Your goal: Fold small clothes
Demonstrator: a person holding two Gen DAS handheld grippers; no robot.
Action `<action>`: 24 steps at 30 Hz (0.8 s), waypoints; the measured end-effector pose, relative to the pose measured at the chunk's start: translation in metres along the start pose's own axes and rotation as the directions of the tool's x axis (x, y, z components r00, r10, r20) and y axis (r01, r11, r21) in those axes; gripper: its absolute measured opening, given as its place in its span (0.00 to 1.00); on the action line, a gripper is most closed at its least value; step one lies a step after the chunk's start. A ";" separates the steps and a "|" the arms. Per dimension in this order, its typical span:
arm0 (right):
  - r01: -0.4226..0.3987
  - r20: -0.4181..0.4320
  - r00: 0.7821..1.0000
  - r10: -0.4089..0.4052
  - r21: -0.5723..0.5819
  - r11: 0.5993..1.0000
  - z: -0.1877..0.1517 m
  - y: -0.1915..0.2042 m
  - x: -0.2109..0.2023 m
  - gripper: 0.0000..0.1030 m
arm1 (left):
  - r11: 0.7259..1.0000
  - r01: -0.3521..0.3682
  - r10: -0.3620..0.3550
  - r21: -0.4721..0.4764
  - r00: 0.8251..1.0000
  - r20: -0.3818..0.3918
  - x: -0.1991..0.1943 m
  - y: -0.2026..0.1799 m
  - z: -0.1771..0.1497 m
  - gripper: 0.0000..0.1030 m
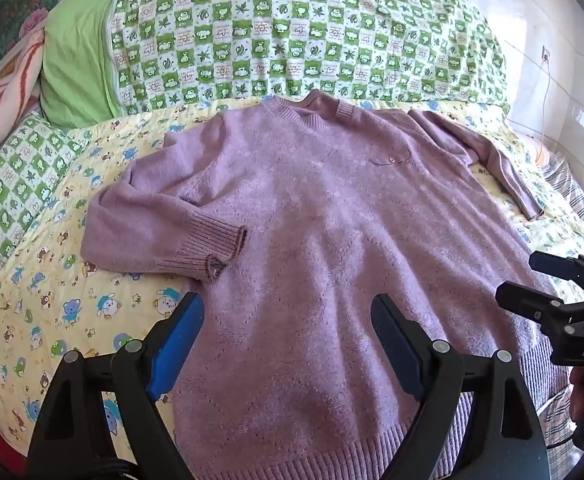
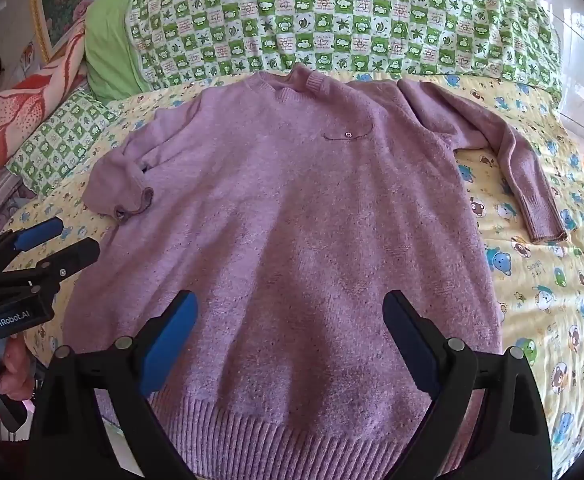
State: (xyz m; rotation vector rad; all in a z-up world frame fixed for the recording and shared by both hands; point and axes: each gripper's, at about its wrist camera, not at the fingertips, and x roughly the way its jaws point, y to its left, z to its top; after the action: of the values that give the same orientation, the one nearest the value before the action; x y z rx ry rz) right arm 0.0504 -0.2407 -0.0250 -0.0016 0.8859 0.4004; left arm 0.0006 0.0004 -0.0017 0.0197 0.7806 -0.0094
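Note:
A lilac knit sweater (image 1: 311, 216) lies flat, front up, on the bed, neck away from me; it also shows in the right wrist view (image 2: 292, 208). Its left sleeve (image 1: 164, 236) is folded in, the cuff resting by the body edge. Its right sleeve (image 2: 511, 160) stretches out over the quilt. My left gripper (image 1: 288, 344) is open and empty above the sweater's lower left part. My right gripper (image 2: 292, 340) is open and empty above the hem area. Each gripper shows at the edge of the other's view, the right one (image 1: 531, 280) and the left one (image 2: 64, 240).
A yellow cartoon-print quilt (image 2: 551, 300) covers the bed. A folded green checked duvet (image 1: 292, 36) lies behind the sweater, with a green checked pillow (image 1: 20, 184) and a red-patterned blanket (image 1: 0, 108) at the left. A wall (image 1: 563, 80) stands at the right.

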 end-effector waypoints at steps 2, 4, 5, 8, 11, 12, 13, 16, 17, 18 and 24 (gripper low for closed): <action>-0.009 0.004 1.000 0.009 0.008 1.000 0.000 0.002 0.001 0.91 | 1.000 0.001 -0.001 -0.001 1.000 -0.003 0.002 0.000 0.001 0.84; -0.021 0.005 1.000 0.021 0.017 1.000 0.000 0.003 0.001 0.91 | 1.000 0.003 -0.003 -0.002 1.000 -0.006 0.004 0.000 0.002 0.84; -0.022 0.003 1.000 0.022 0.015 1.000 0.001 0.003 0.002 0.91 | 1.000 0.003 -0.003 -0.002 1.000 -0.007 0.004 0.000 0.003 0.84; -0.022 -0.007 1.000 0.022 0.015 1.000 0.001 0.002 0.003 0.91 | 1.000 0.007 -0.007 -0.006 1.000 -0.002 0.006 0.003 -0.001 0.84; -0.016 -0.013 1.000 0.016 0.005 1.000 0.001 0.007 0.010 0.91 | 1.000 0.009 -0.009 0.001 1.000 -0.008 0.008 0.007 0.000 0.84; -0.016 -0.015 1.000 0.016 0.006 1.000 0.002 0.006 0.011 0.91 | 1.000 0.010 -0.010 0.002 1.000 -0.010 0.009 0.008 0.001 0.84; -0.016 -0.017 1.000 0.016 0.007 1.000 0.003 0.005 0.011 0.91 | 1.000 0.010 -0.010 0.003 1.000 -0.012 0.010 0.008 0.001 0.84; -0.017 -0.022 1.000 0.017 0.010 1.000 0.007 0.001 0.013 0.91 | 1.000 0.013 -0.014 -0.010 0.999 -0.034 0.008 0.004 0.006 0.84; -0.016 -0.023 1.000 0.017 0.011 1.000 0.009 -0.001 0.013 0.91 | 1.000 0.013 -0.014 -0.011 0.999 -0.035 0.008 0.003 0.006 0.85; -0.017 -0.025 1.000 0.017 0.012 1.000 0.010 -0.003 0.013 0.91 | 1.000 0.015 -0.016 -0.014 0.999 -0.037 0.008 0.003 0.007 0.85; -0.022 0.009 1.000 0.022 -0.001 1.000 0.002 0.000 0.008 0.91 | 1.000 0.012 -0.013 -0.013 0.999 -0.035 0.010 0.003 0.008 0.85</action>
State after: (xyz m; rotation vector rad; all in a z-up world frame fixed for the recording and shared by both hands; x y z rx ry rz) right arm 0.0564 -0.2374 -0.0292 0.0086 0.8777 0.4210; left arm 0.0133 0.0032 -0.0031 0.0029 0.8154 -0.0161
